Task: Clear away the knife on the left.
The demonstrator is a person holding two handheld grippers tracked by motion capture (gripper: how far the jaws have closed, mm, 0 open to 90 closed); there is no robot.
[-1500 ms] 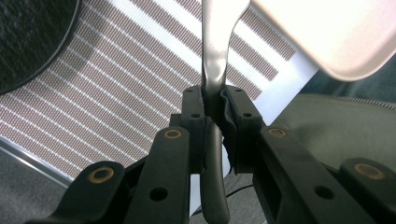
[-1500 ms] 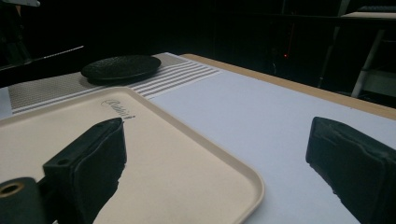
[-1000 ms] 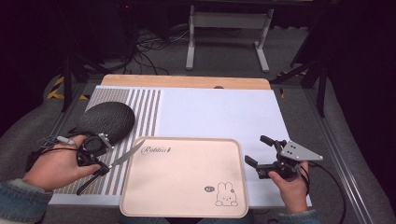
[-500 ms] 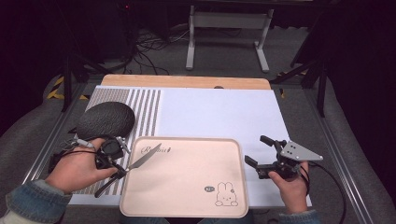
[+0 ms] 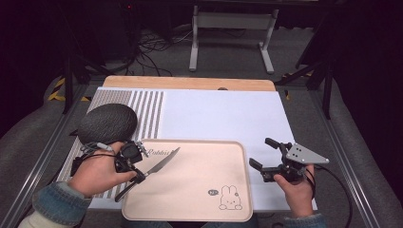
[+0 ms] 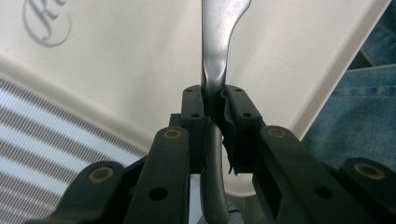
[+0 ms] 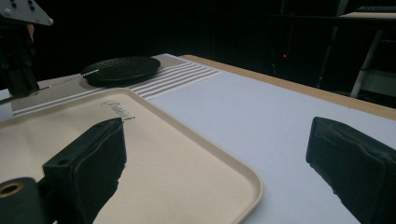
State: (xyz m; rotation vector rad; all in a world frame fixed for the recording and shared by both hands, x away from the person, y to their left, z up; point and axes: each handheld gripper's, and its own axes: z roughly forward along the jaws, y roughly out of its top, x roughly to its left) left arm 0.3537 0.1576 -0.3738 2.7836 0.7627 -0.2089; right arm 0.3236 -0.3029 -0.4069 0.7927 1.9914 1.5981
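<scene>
In the lower left of the high view, the left gripper (image 5: 136, 173) is held in the person's left hand (image 5: 97, 172), and its fingers are closed on a table knife (image 5: 157, 167). The knife is gripped at the narrow part where blade meets handle; this is seen closely in the left gripper view, where the metal (image 6: 215, 56) is pinched between the two black pads (image 6: 192, 105) at the centre of the frame. In the high view the blade is pointed toward the upper right and is held over the left part of a beige tray (image 5: 199, 209), while the dark handle runs down to the lower left, beyond the tray's edge. Whether the blade touches the tray cannot be told.

The tray lies at the bottom centre of the high view, on a white mat (image 5: 223, 114) spread over the surface; a rabbit drawing (image 5: 229, 198) is printed near its lower right corner. A dark grey round cushion-like object (image 5: 108, 123) rests on the striped left part of the mat, just above the left hand.

In the lower right of the high view, the right gripper (image 5: 263, 159) is held in the right hand (image 5: 297, 190) beside the tray's right edge. Its fingers are spread wide apart with nothing between them, as is shown in the right gripper view, where one finger (image 7: 88, 163) is seen over the tray and the other over the mat.
</scene>
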